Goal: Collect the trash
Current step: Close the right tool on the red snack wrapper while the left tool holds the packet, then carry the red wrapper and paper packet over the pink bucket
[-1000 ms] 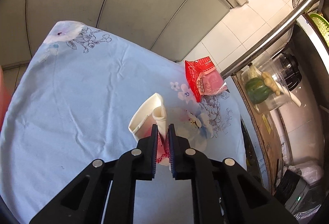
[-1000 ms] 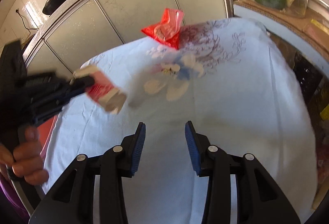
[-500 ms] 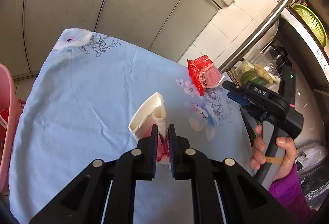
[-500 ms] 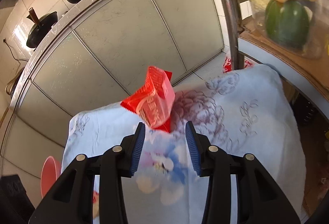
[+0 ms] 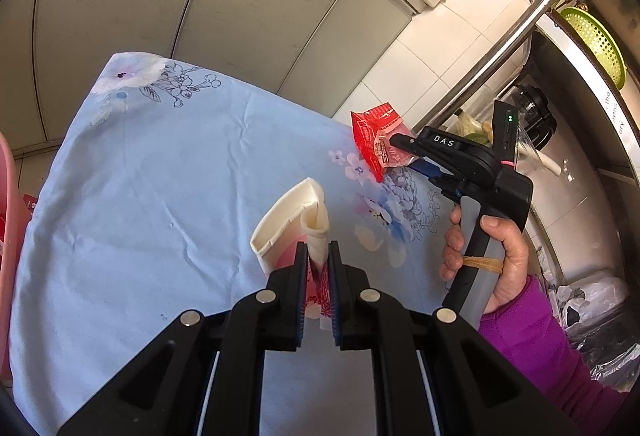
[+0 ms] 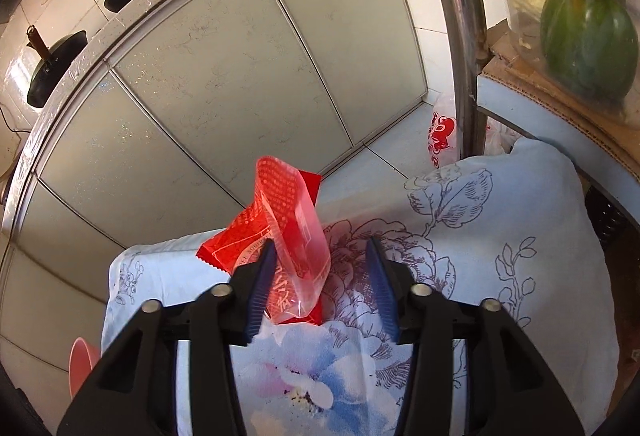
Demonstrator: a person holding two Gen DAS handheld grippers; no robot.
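My left gripper (image 5: 318, 248) is shut on a crushed paper cup (image 5: 288, 220), cream inside and pink outside, held just above the blue flowered tablecloth (image 5: 160, 176). A red snack wrapper (image 5: 376, 144) stands at the far edge of the table. In the left wrist view a person's hand (image 5: 480, 248) holds my right gripper (image 5: 404, 154) up against it. In the right wrist view the wrapper (image 6: 288, 204) sits between the jaws of my right gripper (image 6: 322, 252), which are closing. It leans on the left pad, and a gap is left to the right pad.
A pink bin (image 5: 6, 216) stands on the floor left of the table, also visible as a pink bin (image 6: 82, 360). A metal pole (image 6: 456, 36) and a shelf with a green squash (image 6: 588, 40) flank the table's right side. Grey cabinet doors (image 6: 240, 76) stand behind.
My right gripper has travelled across the table to the red wrapper, and its jaws have narrowed around it. The left gripper has kept its hold on the cup, nearly still.
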